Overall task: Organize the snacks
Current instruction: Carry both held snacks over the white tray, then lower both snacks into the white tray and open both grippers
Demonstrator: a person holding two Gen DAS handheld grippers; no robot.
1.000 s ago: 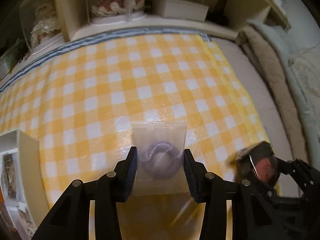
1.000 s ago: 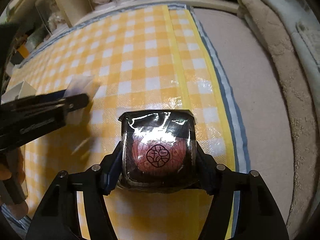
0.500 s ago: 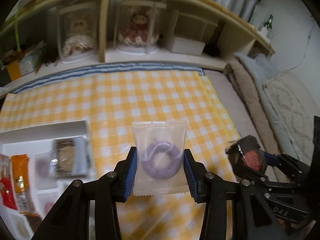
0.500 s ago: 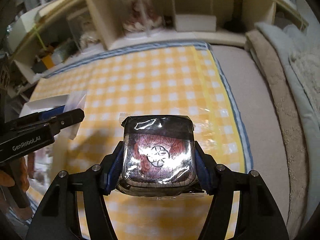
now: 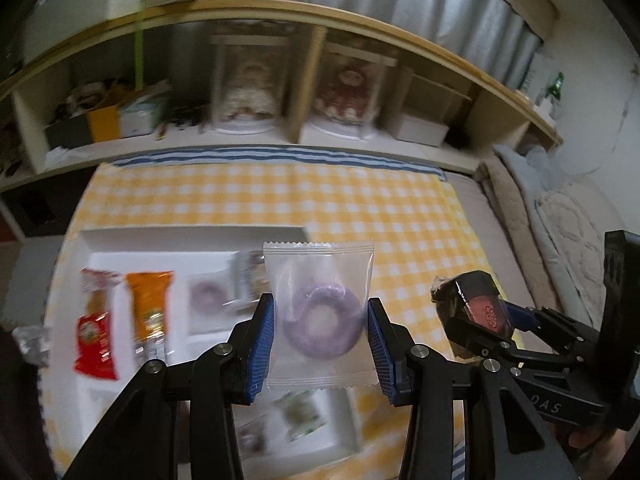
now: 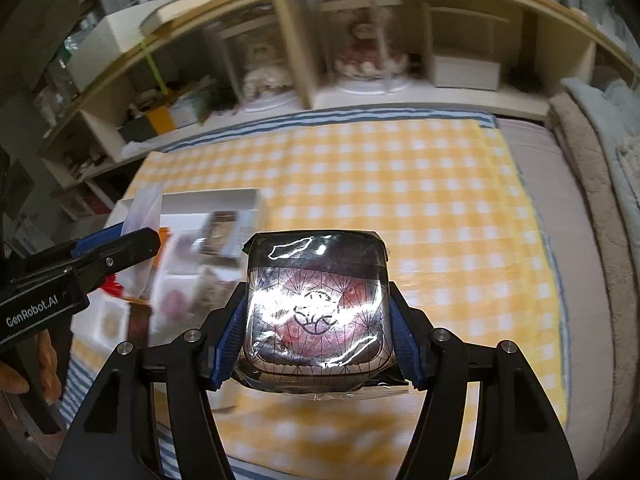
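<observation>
So at this point both claws were loaded and up over the yellow checked cloth (image 5: 400,216), heading for the white tray (image 5: 192,240) at the cloth's left edge.

Going left to right in the tray: a red packet (image 5: 94,340) and an orange packet (image 5: 149,304) lay side by side near its left edge, then a clear bag with a purple ring in it (image 5: 206,304), then a darker wrapped snack (image 5: 250,276) toward the back edge. Something green-wrapped (image 5: 302,412) sat near the front edge. It was all pretty blurry, so I couldn't tell where the dividers ran.

The left gripper (image 5: 320,328) was narrowed down on a clear pouch with a purple donut (image 5: 322,320), blue pads pressed against both sides, pouch hanging upright. Right of it, the right gripper (image 6: 318,312) stood at a medium width, clamped on a shiny black pack with a red round design (image 6: 318,300).

My take on doing this step well: I'd have sorted like with like, so the donut should go next to the matching purple ring bag. Come down low before letting go, since a light pouch would flutter and land crooked. I'd also bring the claws in one at a time, because they were close together and the tray was already crowded.
</observation>
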